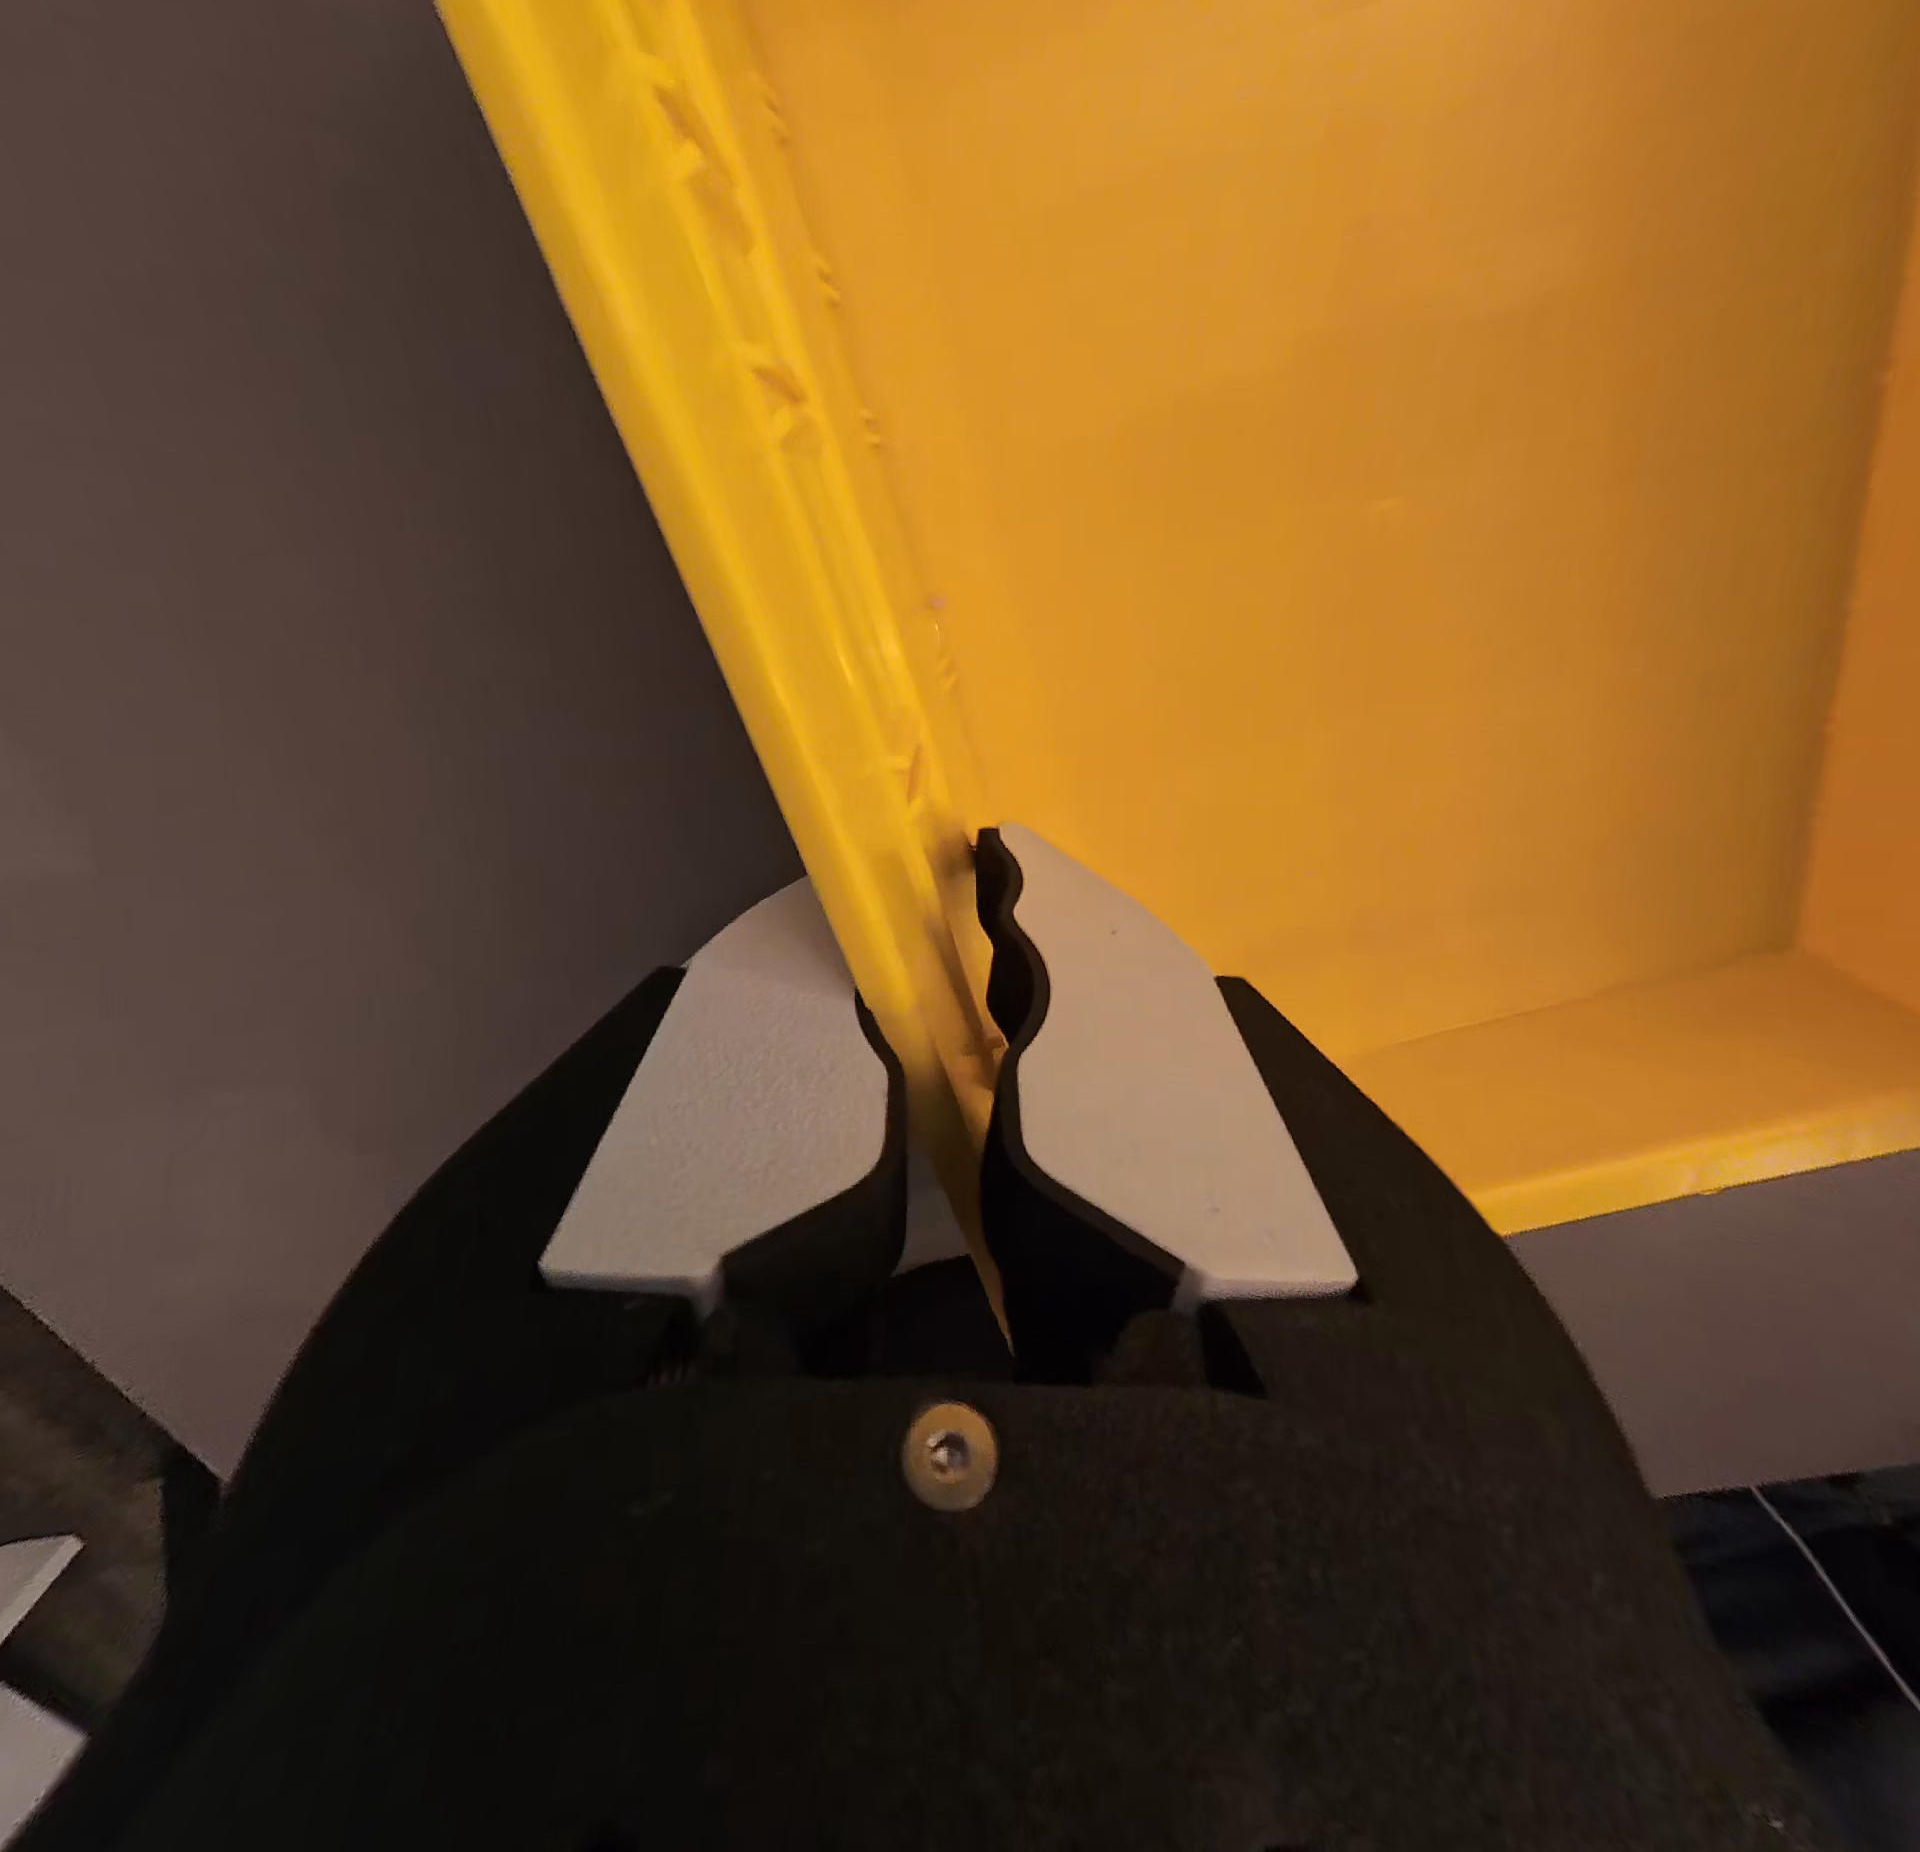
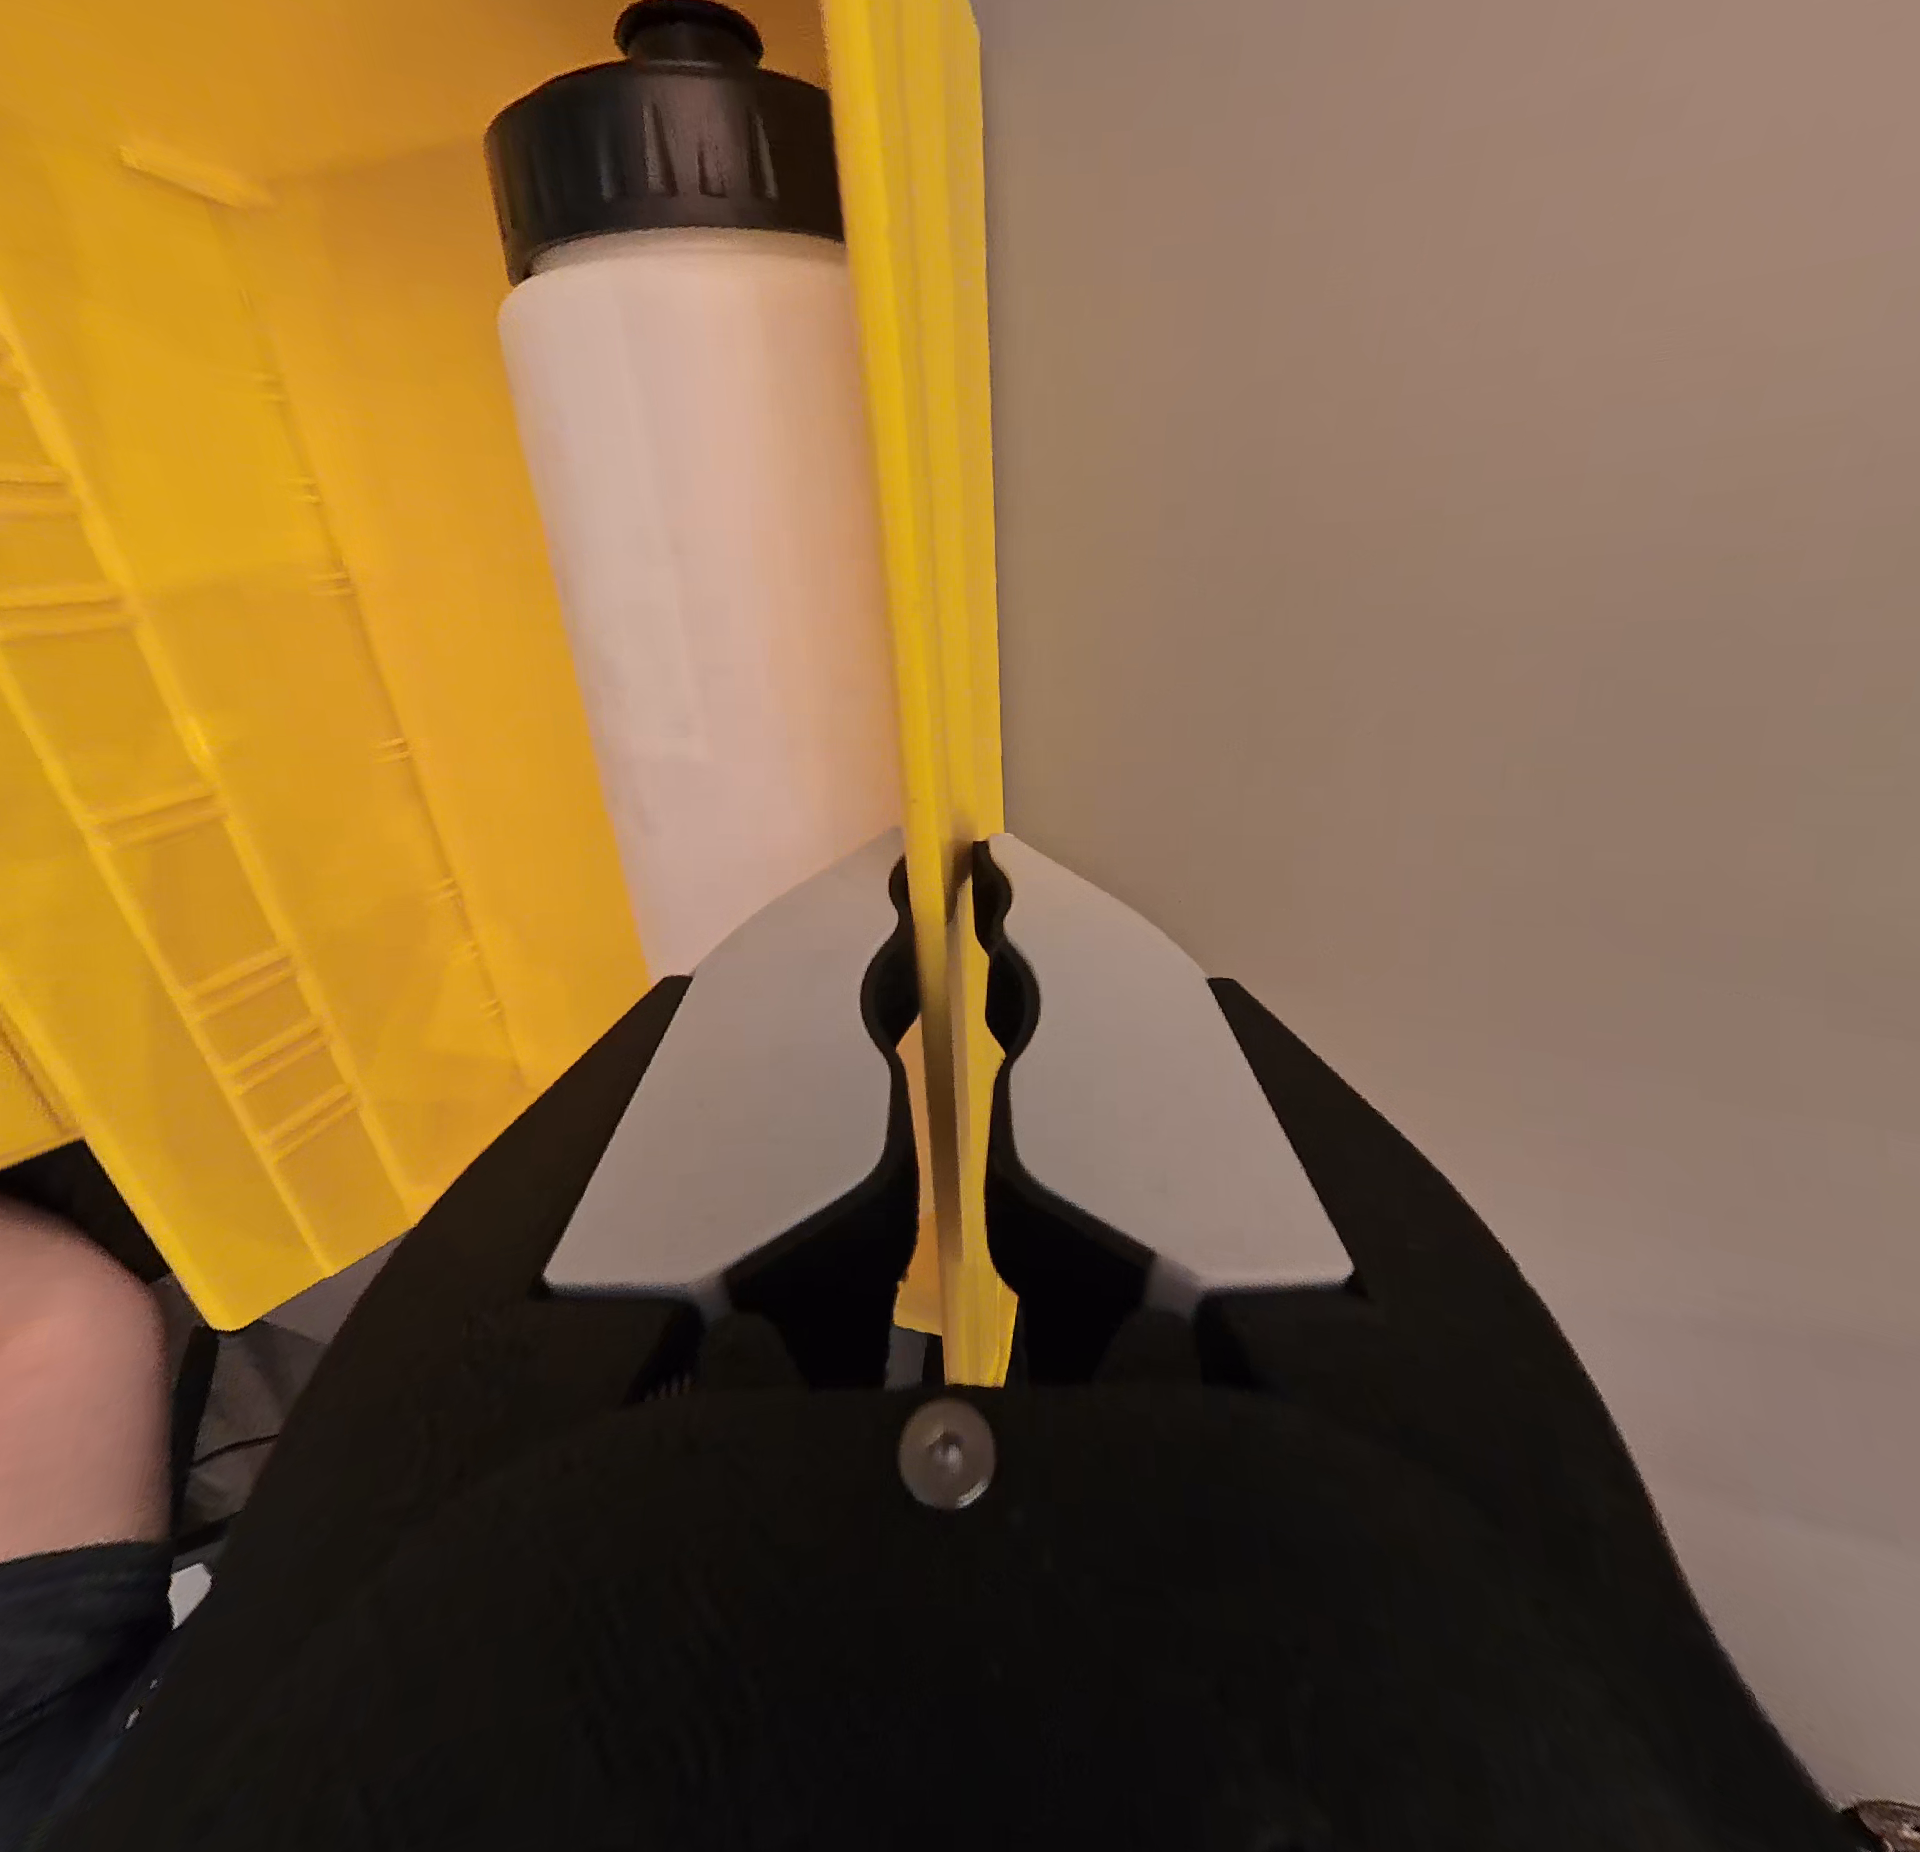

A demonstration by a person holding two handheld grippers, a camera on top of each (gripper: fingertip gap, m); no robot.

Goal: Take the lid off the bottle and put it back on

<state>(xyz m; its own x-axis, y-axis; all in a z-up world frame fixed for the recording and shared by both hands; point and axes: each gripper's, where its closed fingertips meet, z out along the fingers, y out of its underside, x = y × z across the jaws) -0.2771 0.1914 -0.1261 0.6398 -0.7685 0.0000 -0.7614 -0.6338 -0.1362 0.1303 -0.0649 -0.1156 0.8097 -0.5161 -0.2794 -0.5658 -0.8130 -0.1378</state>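
A white bottle (image 2: 707, 576) with a black screw lid (image 2: 665, 171) on it is inside a yellow plastic crate (image 2: 312, 659), close to the crate's right wall (image 2: 914, 348). My right gripper (image 2: 943, 846) is shut on the rim of that wall, one finger inside by the bottle's base and one outside. My left gripper (image 1: 914, 867) is shut on the rim of another yellow crate wall (image 1: 727, 348). The crate's bare inside (image 1: 1351, 452) lies to its right. The bottle does not show in the left wrist view.
The crate rests on a grey surface (image 1: 312, 555), which also shows right of the crate in the right wrist view (image 2: 1455, 555). Part of a person (image 2: 73, 1387) is at the lower left, beside the crate's ribbed outer side. Left tips to right tips: about 50 centimeters.
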